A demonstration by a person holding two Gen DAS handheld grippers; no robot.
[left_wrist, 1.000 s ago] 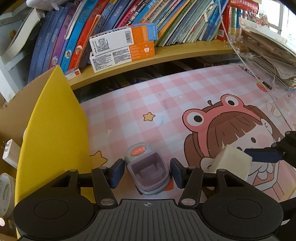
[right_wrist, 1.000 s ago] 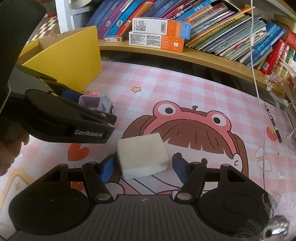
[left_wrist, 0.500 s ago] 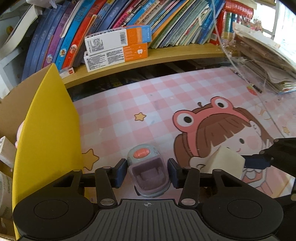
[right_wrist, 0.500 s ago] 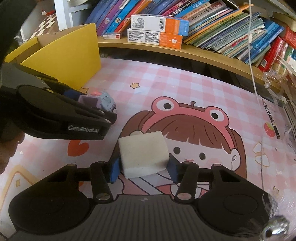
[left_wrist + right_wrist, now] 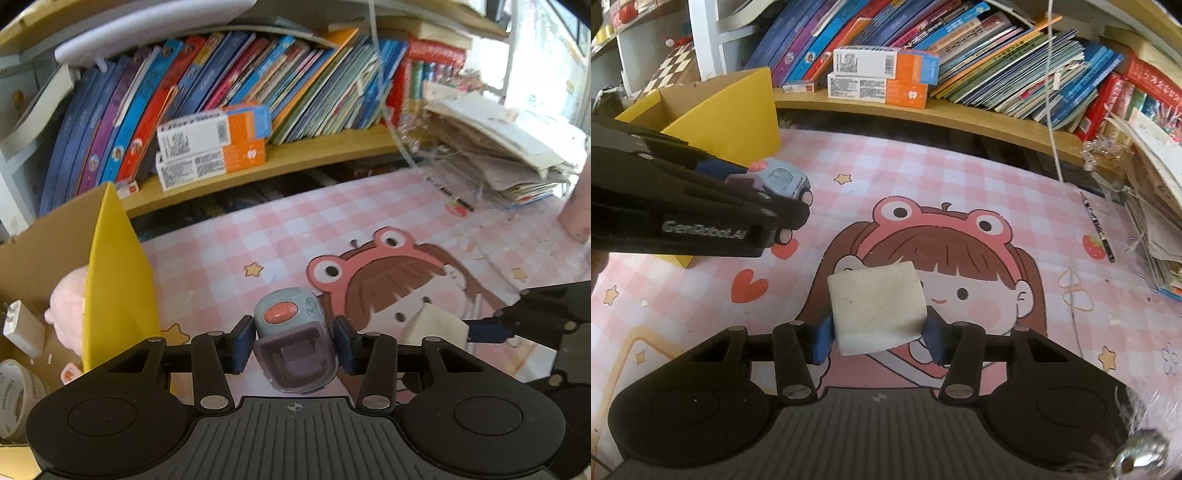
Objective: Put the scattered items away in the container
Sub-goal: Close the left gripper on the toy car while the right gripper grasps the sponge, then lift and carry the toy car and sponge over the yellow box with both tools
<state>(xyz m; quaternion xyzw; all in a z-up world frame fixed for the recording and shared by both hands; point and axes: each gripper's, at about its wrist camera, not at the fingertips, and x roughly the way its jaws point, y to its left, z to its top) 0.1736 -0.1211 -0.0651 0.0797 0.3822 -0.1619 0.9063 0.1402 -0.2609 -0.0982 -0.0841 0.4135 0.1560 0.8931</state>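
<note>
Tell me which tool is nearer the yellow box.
Left. The left tool, gripping the toy car, is right beside the yellow box. The right tool, gripping the white block, is farther out over the pink mat.

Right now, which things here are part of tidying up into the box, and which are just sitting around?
Part of the job:
- toy car, clamped in the left gripper
- white foam block, clamped in the right gripper
- yellow cardboard box, the container

Just lying about:
- books on the shelf
- two orange and white cartons
- paper stack
- pen
</note>
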